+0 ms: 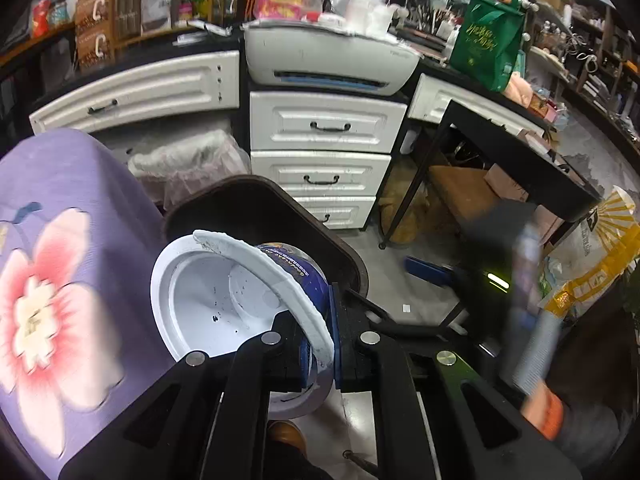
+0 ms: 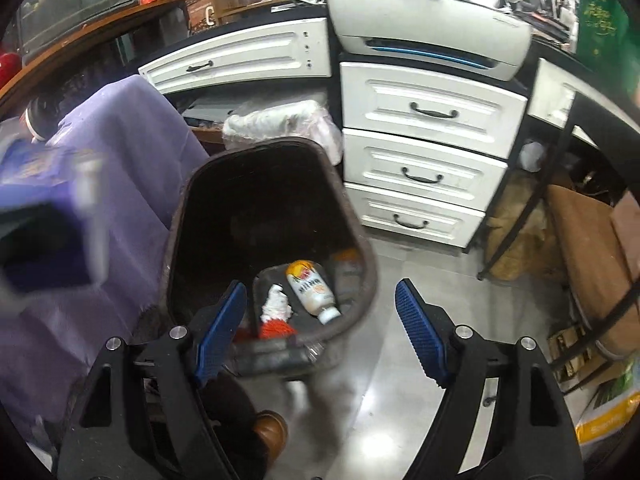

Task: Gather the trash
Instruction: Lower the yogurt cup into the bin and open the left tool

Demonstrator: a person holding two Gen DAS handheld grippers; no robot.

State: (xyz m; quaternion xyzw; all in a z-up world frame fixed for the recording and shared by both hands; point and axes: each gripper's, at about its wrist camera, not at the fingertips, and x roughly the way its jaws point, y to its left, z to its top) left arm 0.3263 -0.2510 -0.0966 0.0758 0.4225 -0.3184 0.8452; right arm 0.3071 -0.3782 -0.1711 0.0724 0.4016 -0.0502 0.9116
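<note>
My left gripper [image 1: 320, 344] is shut on the rim of an empty white disposable bowl with a blue printed outside [image 1: 224, 300], held over the dark brown trash bin [image 1: 348, 256]. In the right wrist view the bin [image 2: 176, 216] stands on the floor and holds a white bottle with an orange label [image 2: 312, 290], a crumpled white tissue [image 2: 276, 304] and an orange-red scrap [image 2: 274, 328]. My right gripper [image 2: 320, 328] is open and empty just above the bin's near rim. The left gripper with the bowl shows blurred at the left edge [image 2: 44, 216].
A purple flowered cloth [image 1: 52, 264] covers a table left of the bin. White drawers [image 2: 424, 168] and a printer [image 2: 432, 40] stand behind it. A black-framed table [image 1: 516, 152], cardboard boxes and yellow bags [image 1: 592, 256] are at the right. A brown shoe [image 2: 272, 432] is below.
</note>
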